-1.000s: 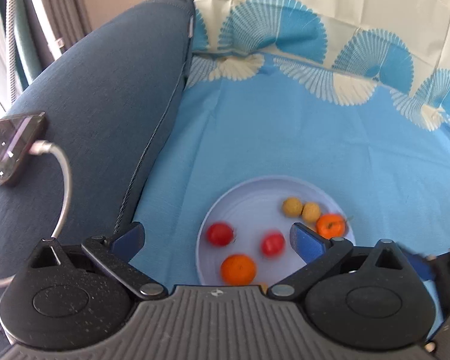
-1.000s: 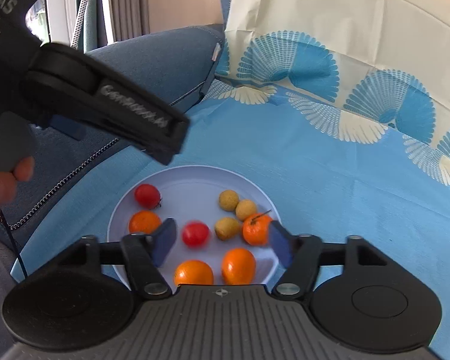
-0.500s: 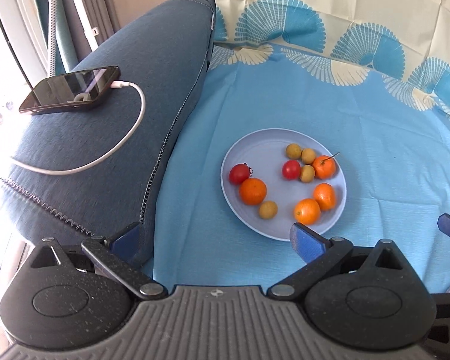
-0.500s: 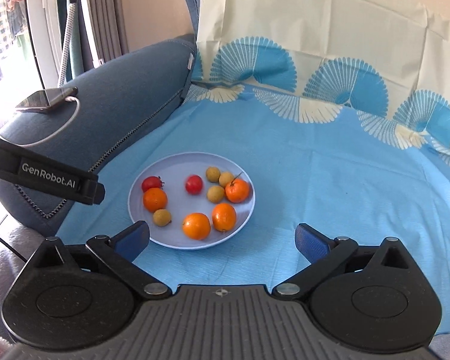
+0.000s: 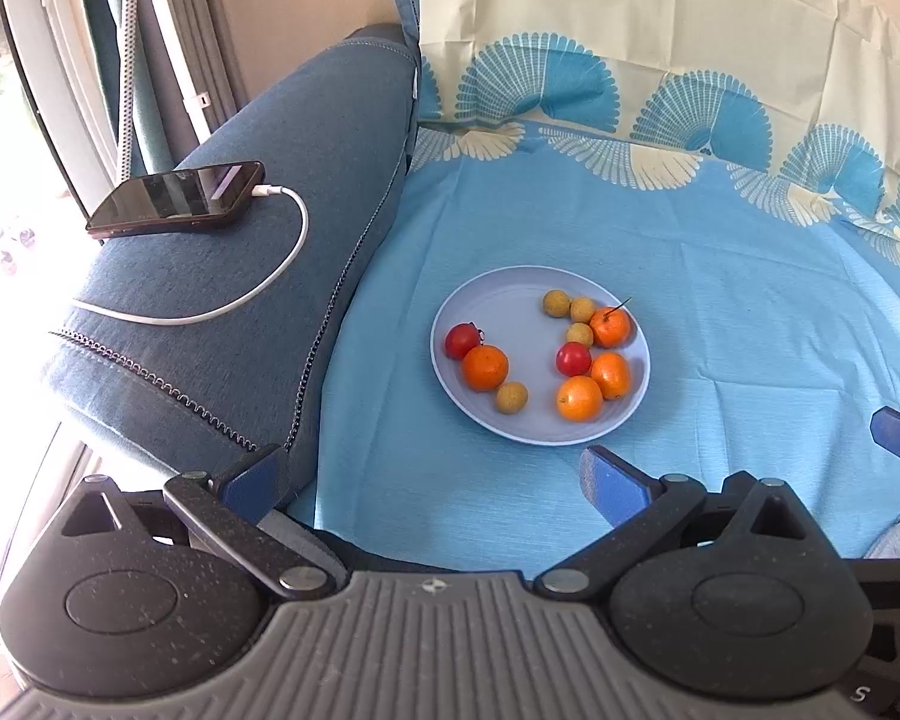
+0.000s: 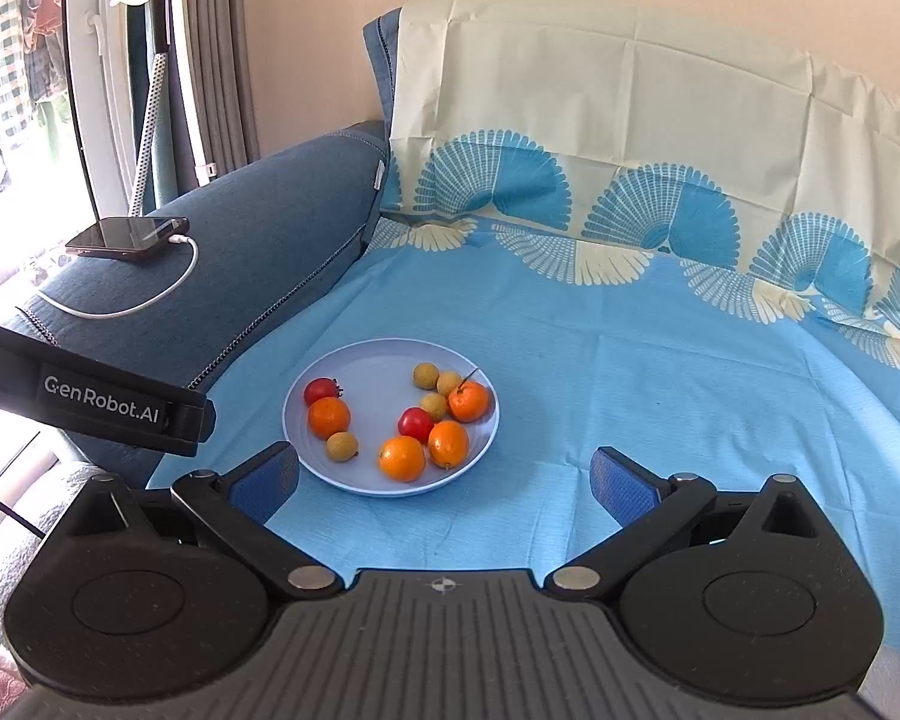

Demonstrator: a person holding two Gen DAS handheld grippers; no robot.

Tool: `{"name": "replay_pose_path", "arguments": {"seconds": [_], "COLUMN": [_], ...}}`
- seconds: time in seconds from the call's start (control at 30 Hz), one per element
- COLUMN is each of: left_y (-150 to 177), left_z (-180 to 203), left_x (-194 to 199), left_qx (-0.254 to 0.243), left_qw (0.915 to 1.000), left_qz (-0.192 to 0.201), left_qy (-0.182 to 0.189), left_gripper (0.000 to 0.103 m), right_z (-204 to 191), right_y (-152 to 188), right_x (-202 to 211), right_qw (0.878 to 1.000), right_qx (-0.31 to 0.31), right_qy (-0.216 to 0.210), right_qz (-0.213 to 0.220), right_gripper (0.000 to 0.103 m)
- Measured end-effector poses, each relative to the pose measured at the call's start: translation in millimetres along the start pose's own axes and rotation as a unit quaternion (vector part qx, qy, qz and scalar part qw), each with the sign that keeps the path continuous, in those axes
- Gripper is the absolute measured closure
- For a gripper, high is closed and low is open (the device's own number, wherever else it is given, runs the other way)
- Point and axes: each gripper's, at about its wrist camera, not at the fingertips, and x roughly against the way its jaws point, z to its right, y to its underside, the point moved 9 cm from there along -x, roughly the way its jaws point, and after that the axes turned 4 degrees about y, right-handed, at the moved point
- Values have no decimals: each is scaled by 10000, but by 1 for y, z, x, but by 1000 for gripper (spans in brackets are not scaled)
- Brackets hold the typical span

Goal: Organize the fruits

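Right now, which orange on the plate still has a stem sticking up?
The orange at the plate's far right edge, beside the small tan fruits; the other three show no stem.

Each gripper is black with blue finger pads, silver pivot screws and a ribbed grey body.

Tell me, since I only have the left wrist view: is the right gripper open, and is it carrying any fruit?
Observer: The right gripper is open and empty, its jaws spread wide just short of the plate.
Operator: Where does my left gripper sit relative to that plate?
Observer: In the right wrist view, the left gripper shows as a black labelled bar to the left of the plate, in front of the couch armrest, its end stopping short of the rim.
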Motion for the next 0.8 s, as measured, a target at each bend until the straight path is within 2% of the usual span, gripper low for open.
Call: {"name": "replay_pose_path", "arguments": {"seconds": [0.4,0.8], "left_y": [7,8], "left_z": [11,16], "left_x": [20,23], "left_qx": [-102,-188], "left_qw": [9998,9996], "left_qz": [164,179], "left_qy": [66,101], "left_gripper": [0,0], "right_z": [4,7], "right_y": [2,1], "right_x": [26,34], "right_qw": [9998,9996], "right_qx": [14,-12], "right_qy": [28,59], "right_qz": [216,291], "right_gripper": [1,1]}}
